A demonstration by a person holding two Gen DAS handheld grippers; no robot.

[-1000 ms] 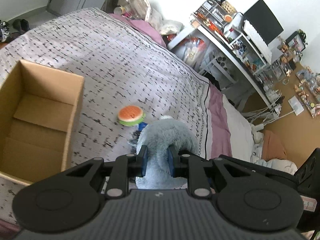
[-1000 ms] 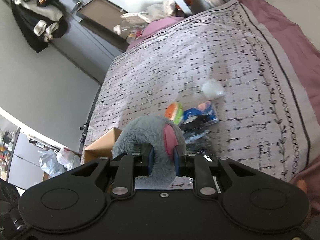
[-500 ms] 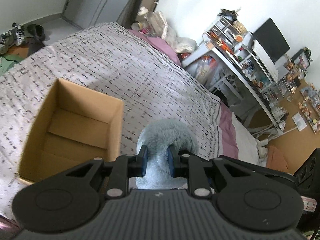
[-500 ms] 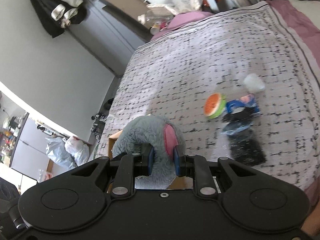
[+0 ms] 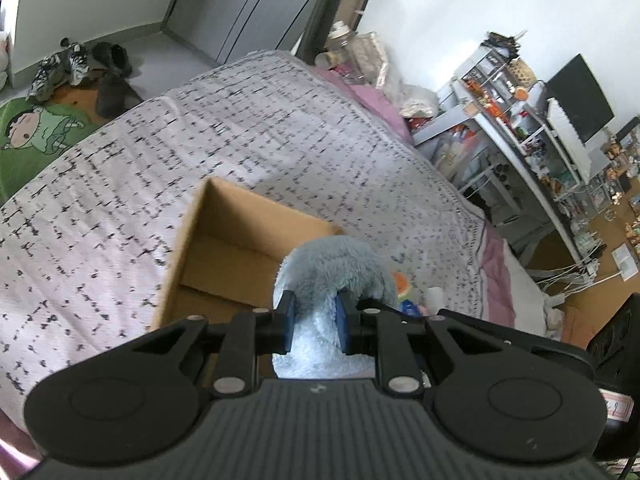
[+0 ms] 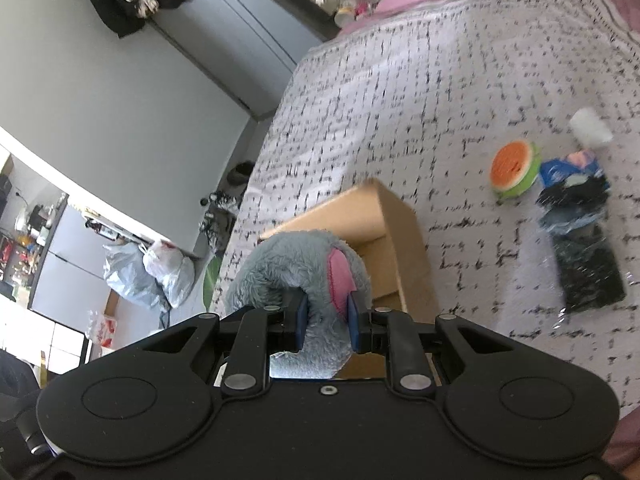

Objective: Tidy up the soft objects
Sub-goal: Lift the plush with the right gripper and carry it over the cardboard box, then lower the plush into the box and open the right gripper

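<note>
Both the left gripper (image 5: 314, 322) and right gripper (image 6: 327, 322) pinch a fluffy grey-blue plush toy with pink patch (image 6: 296, 276), held above the open brown cardboard box (image 5: 224, 248) on the speckled quilt (image 5: 120, 184); beyond, a round watermelon-slice cushion (image 6: 514, 168). No legible writing.

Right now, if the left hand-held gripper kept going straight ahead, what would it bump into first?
Probably the cardboard box. The left hand-held gripper is shut on the fluffy grey toy, which hangs over the box's open top, though depth is hard to judge.
</note>
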